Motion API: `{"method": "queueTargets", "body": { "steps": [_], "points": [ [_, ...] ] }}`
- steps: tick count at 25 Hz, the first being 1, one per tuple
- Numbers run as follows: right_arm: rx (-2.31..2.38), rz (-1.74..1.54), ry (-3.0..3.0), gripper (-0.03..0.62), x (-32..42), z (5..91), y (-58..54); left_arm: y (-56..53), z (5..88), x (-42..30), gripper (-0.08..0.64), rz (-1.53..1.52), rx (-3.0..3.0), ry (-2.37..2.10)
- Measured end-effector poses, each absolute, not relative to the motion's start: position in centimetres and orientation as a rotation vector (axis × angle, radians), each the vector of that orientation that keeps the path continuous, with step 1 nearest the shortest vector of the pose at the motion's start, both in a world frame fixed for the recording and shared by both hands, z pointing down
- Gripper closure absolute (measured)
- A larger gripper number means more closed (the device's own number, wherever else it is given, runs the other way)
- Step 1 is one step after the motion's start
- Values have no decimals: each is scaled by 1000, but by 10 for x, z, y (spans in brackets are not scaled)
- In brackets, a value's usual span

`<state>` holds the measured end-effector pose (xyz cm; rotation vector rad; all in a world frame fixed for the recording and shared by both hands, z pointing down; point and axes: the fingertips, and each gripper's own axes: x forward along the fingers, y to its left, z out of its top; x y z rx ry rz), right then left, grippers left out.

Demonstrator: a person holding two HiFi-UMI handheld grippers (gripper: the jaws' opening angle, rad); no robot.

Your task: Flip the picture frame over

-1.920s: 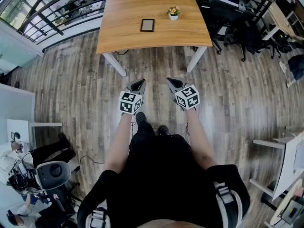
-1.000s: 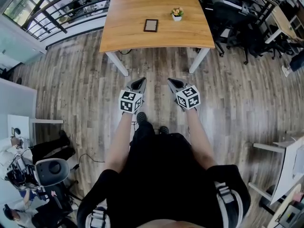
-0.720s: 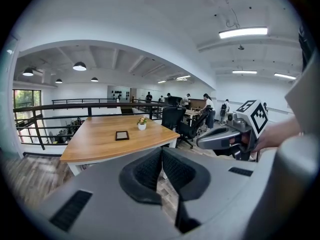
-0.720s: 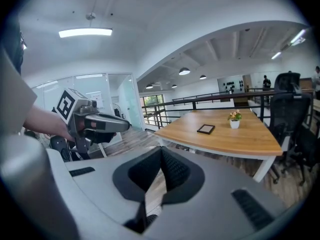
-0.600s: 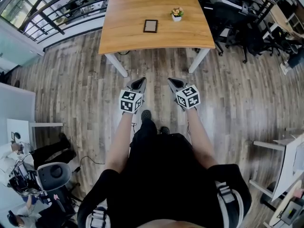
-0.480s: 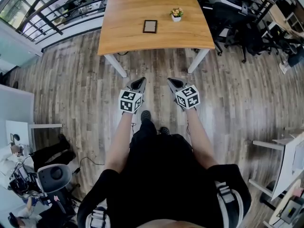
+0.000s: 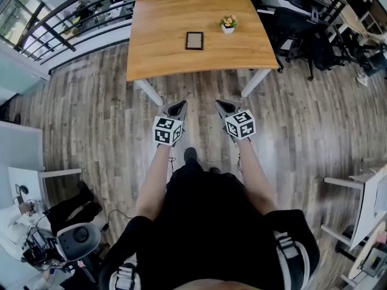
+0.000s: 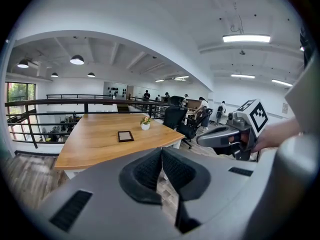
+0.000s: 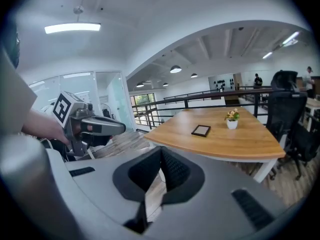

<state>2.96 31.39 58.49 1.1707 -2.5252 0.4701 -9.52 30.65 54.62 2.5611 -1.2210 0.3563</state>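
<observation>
A small dark picture frame point(image 7: 194, 40) lies flat near the middle of a wooden table point(image 7: 163, 53); it also shows in the left gripper view point(image 8: 125, 136) and the right gripper view point(image 9: 201, 130). My left gripper point(image 7: 177, 107) and right gripper point(image 7: 221, 106) are held side by side over the floor, well short of the table's near edge. Both are shut with nothing between the jaws. Each gripper view shows the other gripper beside it point(image 8: 220, 136) point(image 9: 102, 125).
A small potted flower point(image 7: 228, 23) stands on the table to the right of the frame. Black office chairs point(image 7: 302, 38) crowd the right of the table, and a railing point(image 7: 66, 23) runs along its left and far sides. Wooden floor point(image 7: 91, 113) lies between me and the table.
The table and frame have drawn slightly closer and lower in the head view as I walk toward them. Both grippers keep their place in front of me, still shut.
</observation>
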Motion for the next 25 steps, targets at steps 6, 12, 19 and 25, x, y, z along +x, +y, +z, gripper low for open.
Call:
{"method": "queueTargets", "body": {
  "steps": [6,12,19,25],
  "points": [
    [1228,478,-2513,584,4,581,275,264,545,-124,538,353,2575,-1194],
    [1258,476,-2488,584,-20,584,251,232,547,-143,538,353,2595,-1152],
    [1306,481,-2463,584,-31,585,232,212,550,-154,538,356,2617,-1102],
    [1309,498,-2450,584,-37,590,222,203,551,-165,538,364,2623,-1092]
  ]
}}
